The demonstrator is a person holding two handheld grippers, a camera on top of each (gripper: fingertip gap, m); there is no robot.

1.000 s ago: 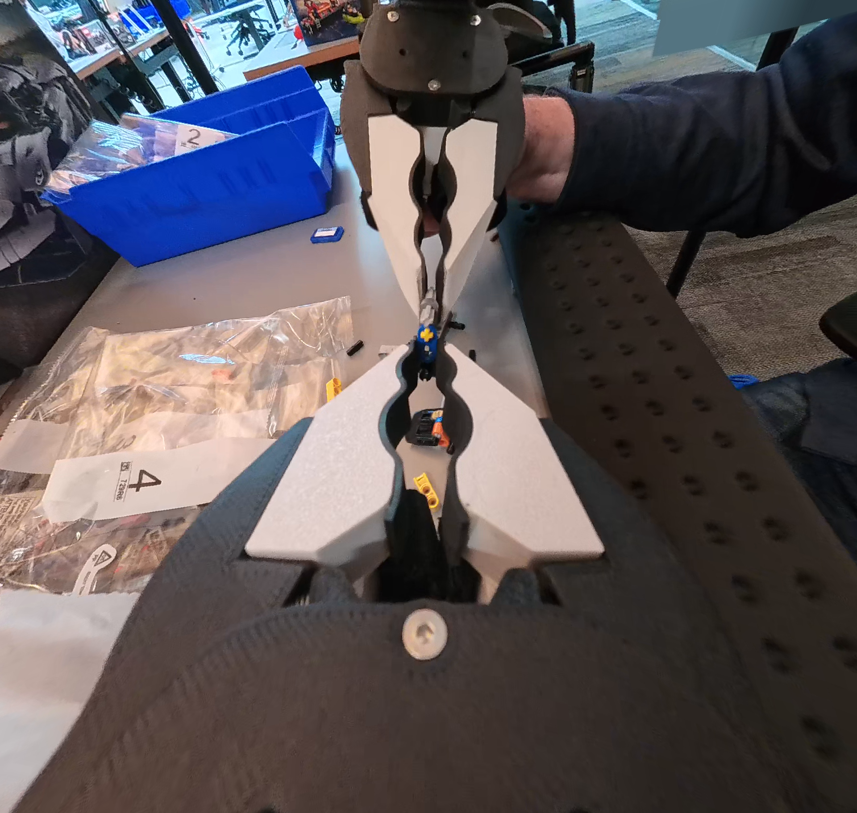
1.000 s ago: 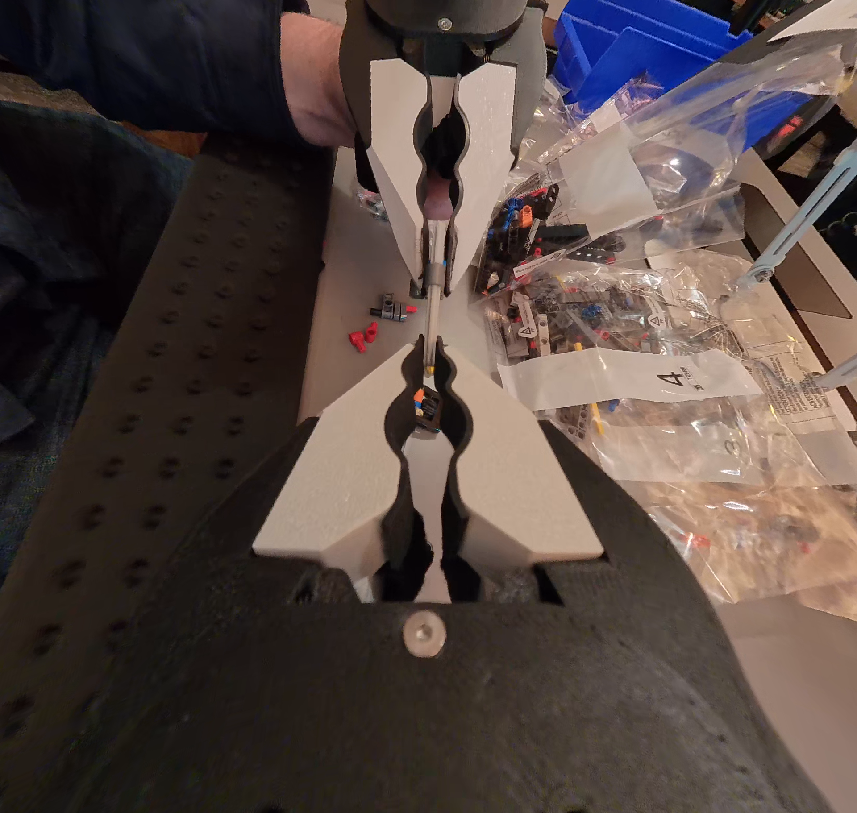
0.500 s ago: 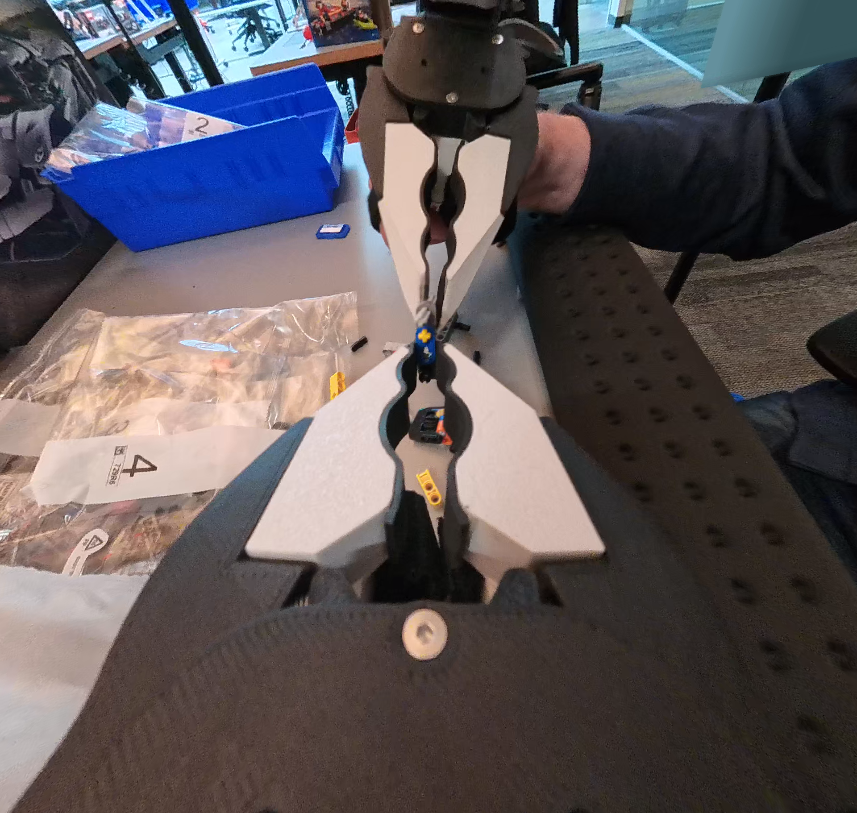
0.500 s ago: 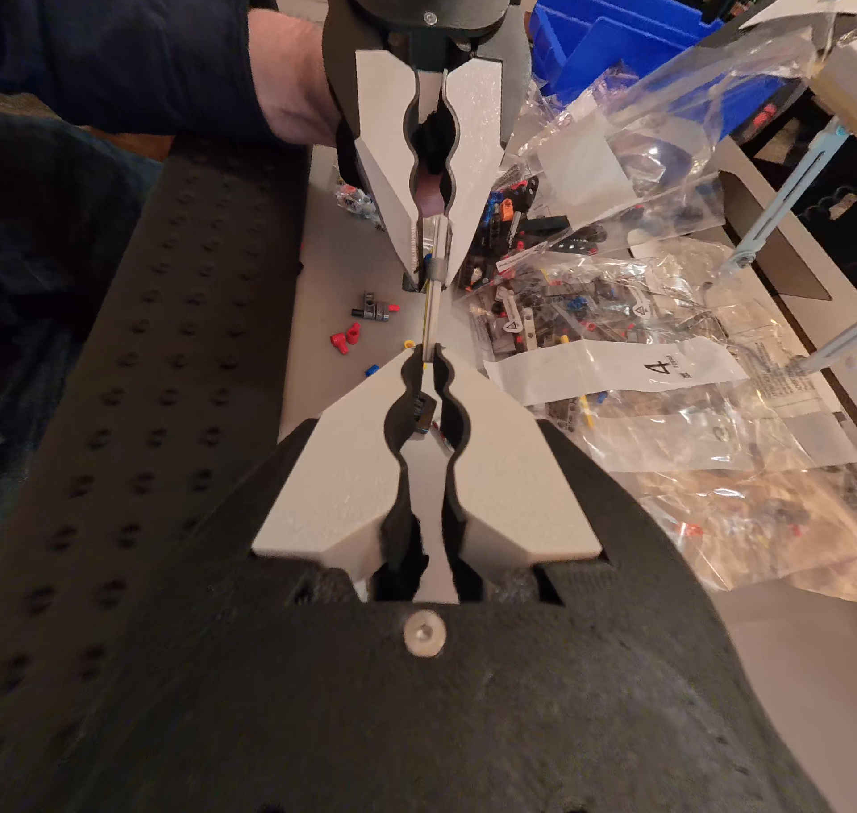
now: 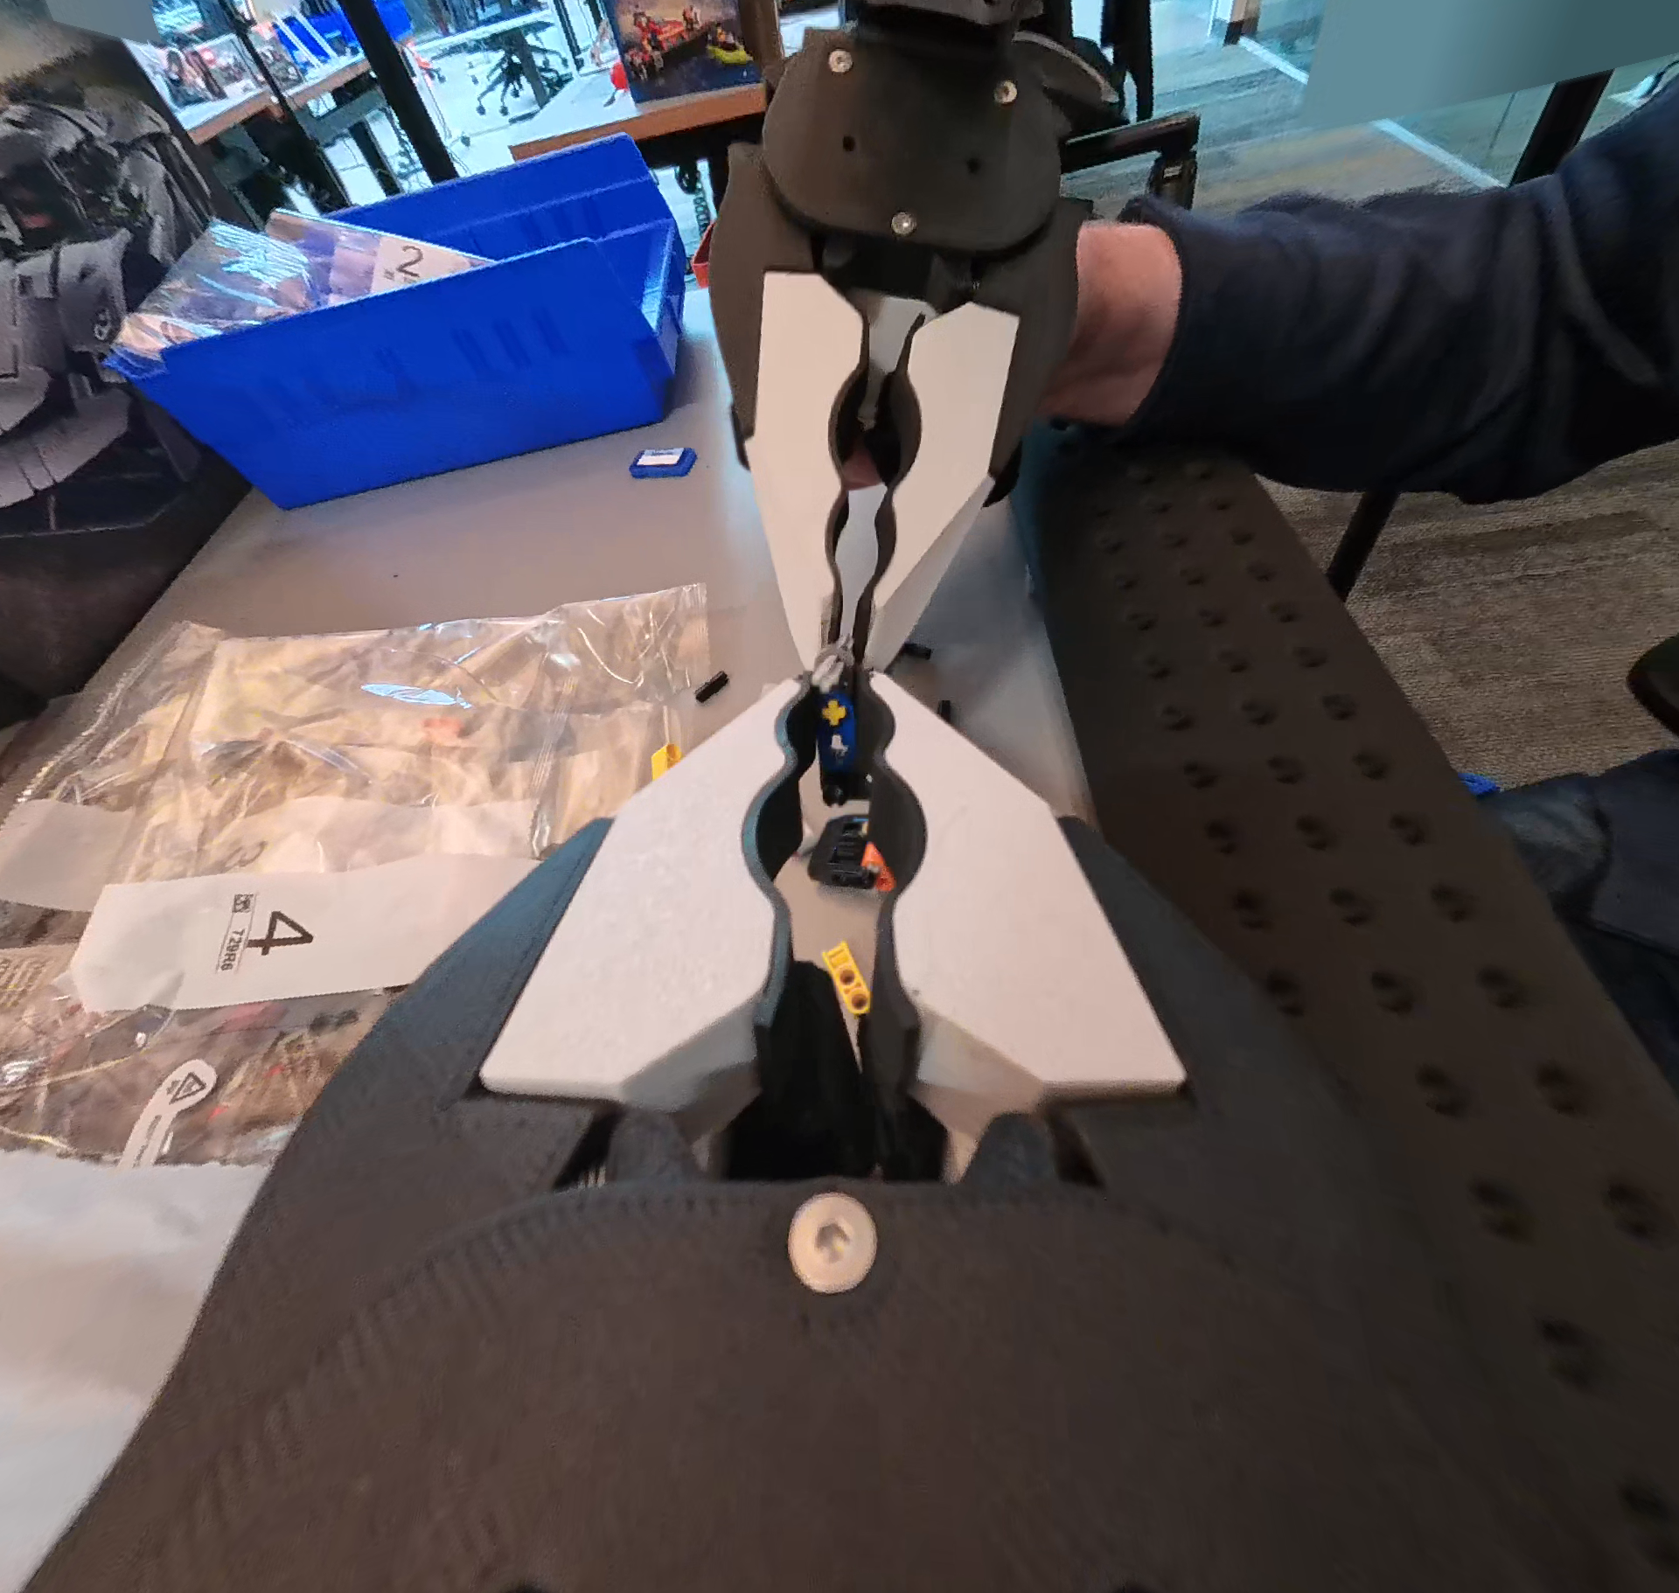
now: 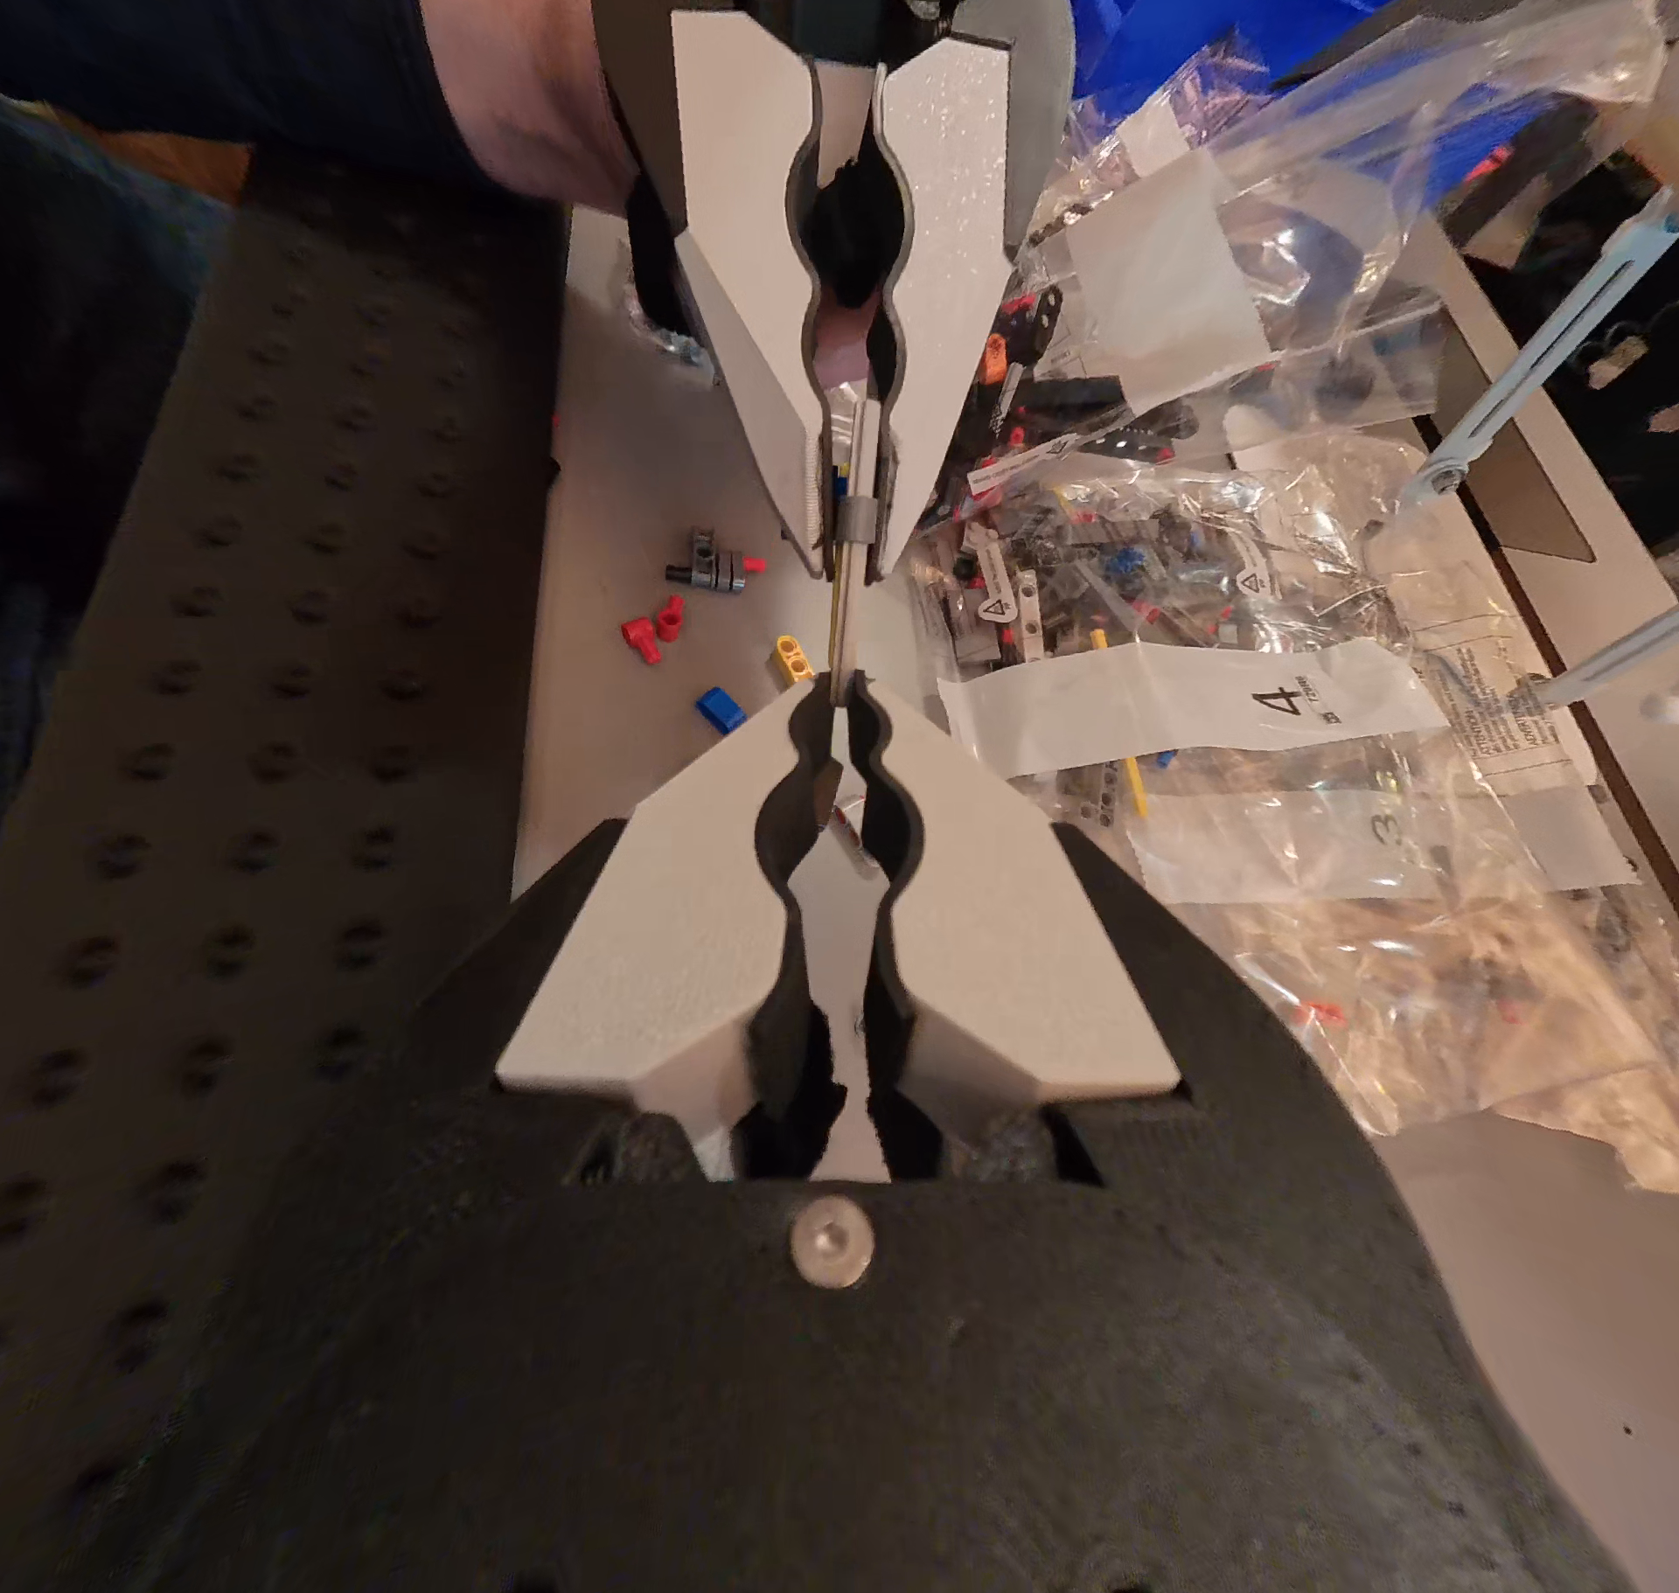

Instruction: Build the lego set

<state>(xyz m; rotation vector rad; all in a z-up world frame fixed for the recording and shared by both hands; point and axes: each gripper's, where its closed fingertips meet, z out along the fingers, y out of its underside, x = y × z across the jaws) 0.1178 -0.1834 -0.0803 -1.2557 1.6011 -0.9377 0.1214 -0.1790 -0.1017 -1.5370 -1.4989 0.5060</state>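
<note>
Grippers have drawn closer; grey axle [image 6: 847, 632] ends hidden inside both jaws.

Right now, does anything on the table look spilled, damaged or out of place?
Nothing looks damaged. A few loose pieces lie scattered on the table outside the bags: two red connectors, a yellow piece, a blue piece and a small grey assembly. That looks like ordinary build clutter, not a spill.
</note>
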